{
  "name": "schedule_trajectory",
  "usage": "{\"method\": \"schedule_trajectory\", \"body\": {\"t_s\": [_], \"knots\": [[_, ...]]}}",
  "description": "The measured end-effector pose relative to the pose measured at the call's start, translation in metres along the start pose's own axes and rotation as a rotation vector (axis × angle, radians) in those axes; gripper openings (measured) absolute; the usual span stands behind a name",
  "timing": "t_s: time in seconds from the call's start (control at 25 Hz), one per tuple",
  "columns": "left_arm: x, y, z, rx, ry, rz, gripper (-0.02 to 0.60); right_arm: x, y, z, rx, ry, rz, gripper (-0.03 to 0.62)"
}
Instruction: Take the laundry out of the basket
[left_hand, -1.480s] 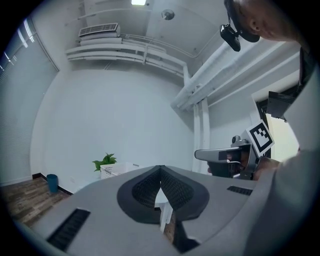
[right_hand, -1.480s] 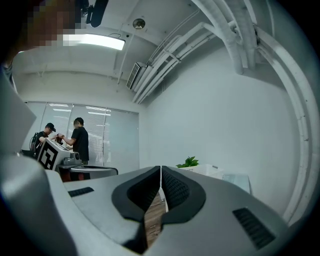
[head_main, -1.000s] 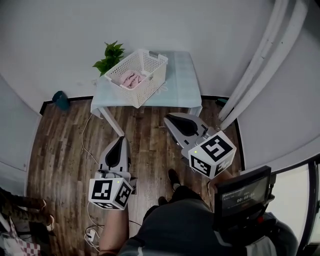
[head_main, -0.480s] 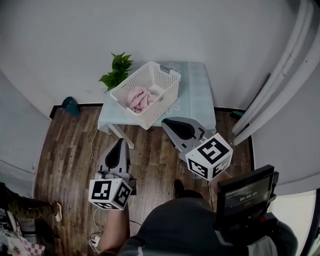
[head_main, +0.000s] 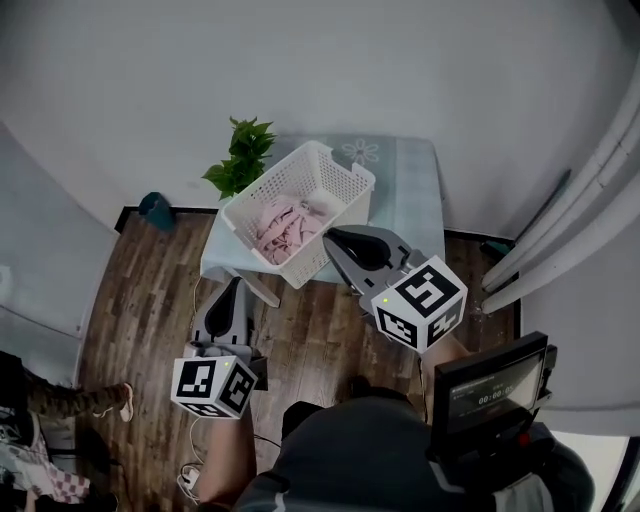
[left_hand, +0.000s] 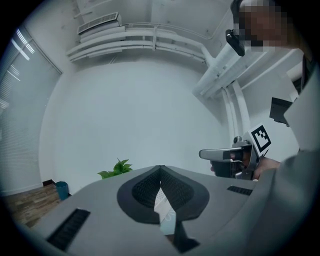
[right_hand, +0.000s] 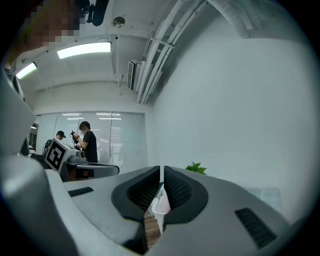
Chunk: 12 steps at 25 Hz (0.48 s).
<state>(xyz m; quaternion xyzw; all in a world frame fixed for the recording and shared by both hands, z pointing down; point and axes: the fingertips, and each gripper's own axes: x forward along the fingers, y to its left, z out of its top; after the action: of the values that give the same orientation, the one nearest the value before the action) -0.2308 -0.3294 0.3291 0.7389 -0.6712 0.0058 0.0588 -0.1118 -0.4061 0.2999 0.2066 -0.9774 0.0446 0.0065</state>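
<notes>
A white lattice basket (head_main: 318, 187) stands on a small pale-blue table (head_main: 405, 190), with pink laundry (head_main: 283, 228) bunched inside it. My right gripper (head_main: 330, 236) is shut and empty, and in the head view its tip lies over the basket's near right corner. My left gripper (head_main: 236, 285) is also shut and empty; it hangs over the wooden floor, short of the table's near left corner. Both point level at the table. A sliver of the basket (left_hand: 162, 202) shows between the left jaws, and the basket (right_hand: 161, 202) shows likewise between the right gripper's (right_hand: 161, 170) jaws.
A green plant (head_main: 243, 158) stands behind the basket's left end. A teal bin (head_main: 155, 210) sits by the wall at the left. White curtains or pipes (head_main: 570, 220) run down the right. Cables (head_main: 185, 470) lie on the floor, and someone's foot (head_main: 105, 400) is at the left.
Both grippers have travelled forward to the table; basket and table now lie closer and lower in the head view. The right tip has reached the basket's corner. Both stay shut.
</notes>
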Motion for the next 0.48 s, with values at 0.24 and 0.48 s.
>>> {"method": "schedule_trajectory", "body": {"t_s": [0.24,0.48], "knots": [[0.021,0.016,0.003,0.004,0.01,0.033,0.003,0.028,-0.026,-0.009,0.014,0.025,0.033,0.021],[0.048,0.05,-0.002,0.004,0.024,0.053,0.003,0.071,-0.052,-0.017,0.006,0.06,0.039,0.025]]}}
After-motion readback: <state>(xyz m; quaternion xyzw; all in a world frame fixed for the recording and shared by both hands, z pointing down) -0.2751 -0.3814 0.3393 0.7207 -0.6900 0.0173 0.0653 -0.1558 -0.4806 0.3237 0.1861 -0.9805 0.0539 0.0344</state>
